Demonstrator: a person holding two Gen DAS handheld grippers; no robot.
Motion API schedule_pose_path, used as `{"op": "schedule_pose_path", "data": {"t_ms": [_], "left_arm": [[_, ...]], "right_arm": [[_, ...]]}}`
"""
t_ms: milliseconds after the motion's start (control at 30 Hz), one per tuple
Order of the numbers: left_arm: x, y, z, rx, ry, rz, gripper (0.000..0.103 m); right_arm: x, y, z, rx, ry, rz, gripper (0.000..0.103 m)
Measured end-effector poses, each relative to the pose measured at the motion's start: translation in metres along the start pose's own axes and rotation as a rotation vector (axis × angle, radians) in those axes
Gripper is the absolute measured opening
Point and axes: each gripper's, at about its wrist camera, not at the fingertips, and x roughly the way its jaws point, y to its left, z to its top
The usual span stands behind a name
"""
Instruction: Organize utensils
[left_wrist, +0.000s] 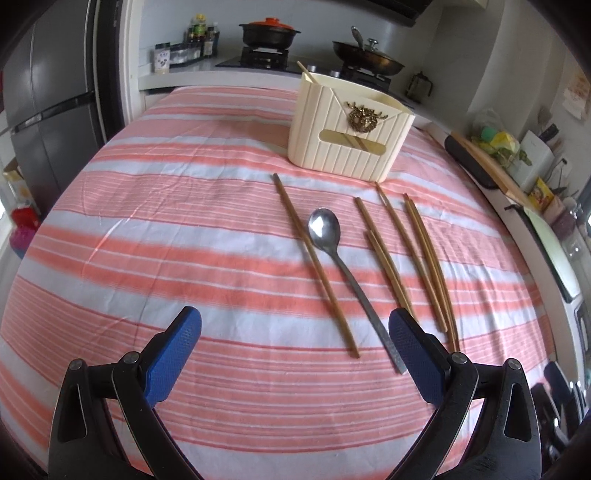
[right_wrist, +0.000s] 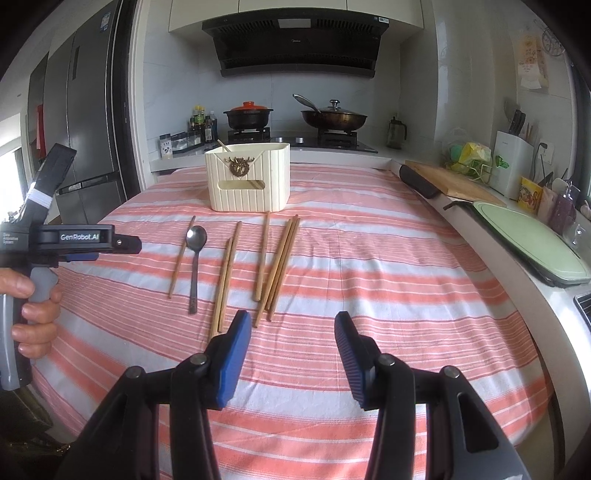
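Note:
A cream utensil holder (left_wrist: 349, 133) (right_wrist: 248, 179) stands on the striped tablecloth with one chopstick in it. In front of it lie a metal spoon (left_wrist: 345, 269) (right_wrist: 194, 264) and several wooden chopsticks (left_wrist: 424, 266) (right_wrist: 279, 258); one single chopstick (left_wrist: 314, 258) (right_wrist: 181, 256) lies left of the spoon. My left gripper (left_wrist: 295, 325) is open and empty, just short of the spoon's handle end. My right gripper (right_wrist: 293, 326) is open and empty, above the cloth near the chopsticks' near ends. The left gripper also shows in the right wrist view (right_wrist: 110, 247), held by a hand.
The table (right_wrist: 369, 258) is covered by a pink and white striped cloth. Behind it runs a counter with a stove, a black pot (right_wrist: 247, 114) and a pan (right_wrist: 332, 116). A cutting board (right_wrist: 454, 181) and a green tray (right_wrist: 524, 236) sit along the right. A fridge (right_wrist: 85, 129) stands left.

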Motion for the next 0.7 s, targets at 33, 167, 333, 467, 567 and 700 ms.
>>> {"op": "schedule_pose_path", "data": {"t_ms": [33,167,333,467,567,700], "left_arm": [[0.007,-0.003,0.004,0.001,0.001,0.009,0.101],[0.039,-0.012,0.015,0.049,0.013,0.098,0.101],[0.065,-0.011,0.020,0.071,0.047,0.156,0.098],[0.076,-0.007,0.020,0.074,0.067,0.179,0.093],[0.082,-0.005,0.020,0.074,0.081,0.175,0.091],[0.084,-0.004,0.019,0.094,0.081,0.186,0.088]], "right_arm": [[0.001,0.000,0.000,0.002,0.002,0.003,0.048],[0.002,-0.002,0.001,0.001,0.003,0.001,0.048],[0.033,-0.018,0.027,0.021,0.087,0.046,0.048],[0.097,-0.034,0.046,0.079,0.222,0.127,0.040],[0.141,-0.038,0.056,0.125,0.296,0.161,0.026],[0.172,-0.032,0.066,0.181,0.335,0.228,0.016]]}}
